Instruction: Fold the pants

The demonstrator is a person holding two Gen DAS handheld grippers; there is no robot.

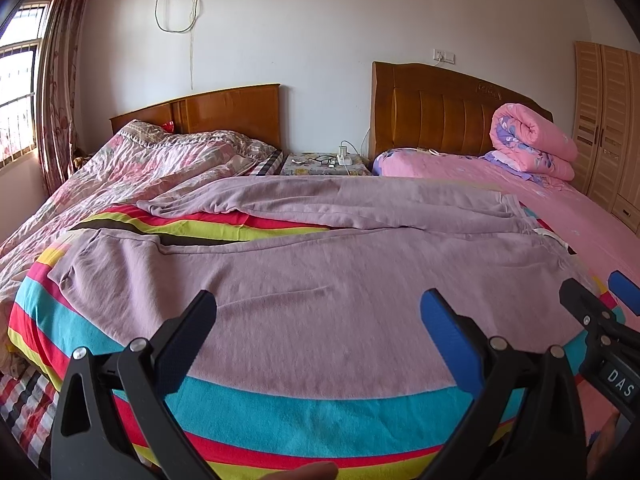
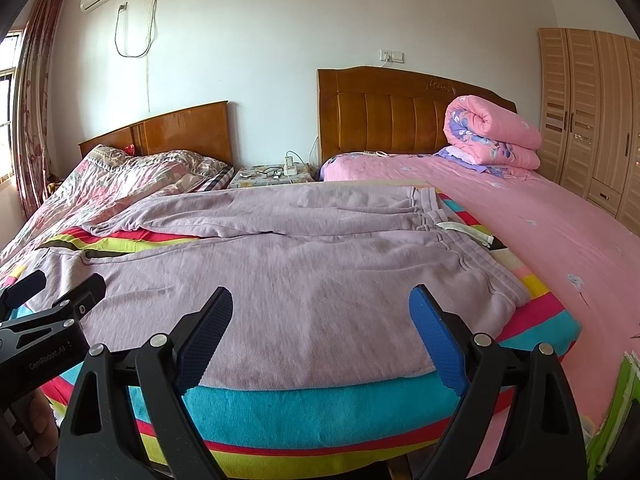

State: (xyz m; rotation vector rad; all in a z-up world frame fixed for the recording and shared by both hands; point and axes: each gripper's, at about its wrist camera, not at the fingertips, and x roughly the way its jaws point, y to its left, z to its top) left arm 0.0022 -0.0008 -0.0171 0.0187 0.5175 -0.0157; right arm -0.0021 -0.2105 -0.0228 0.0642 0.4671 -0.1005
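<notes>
**Pants spread flat, both tongs open at the near edge**

Bedroom with two wooden-headboard beds side by side, nightstand (image 2: 272, 174) between them, wardrobe (image 2: 592, 120) at far right, rolled pink quilt (image 2: 494, 136) on the right-hand bed. Closer in, a striped blanket (image 2: 320, 408) in teal, red and yellow, bridging the two beds and serving as the work surface.

On that blanket, lilac pants (image 2: 288, 280) lying flat, unfolded. Long axis running left to right across both views: waistband (image 2: 460, 248) with its white drawstring toward the right, leg cuffs trailing off to the left. Two legs parted in a narrow V, one nearer, one farther, a wedge of stripes showing between them at the left end.

Left tongs (image 1: 318, 312) spread wide, holding nothing, poised over the near leg just short of touching. Right tongs (image 2: 320, 312) likewise spread and empty, over the near hip area.

Pants directly ahead of both tongs. Right tongs nearer the waistband, left tongs nearer the cuffs. Likely first step: lifting the near leg's edge and carrying it away onto the far leg, both tongs working along the same long edge.
</notes>
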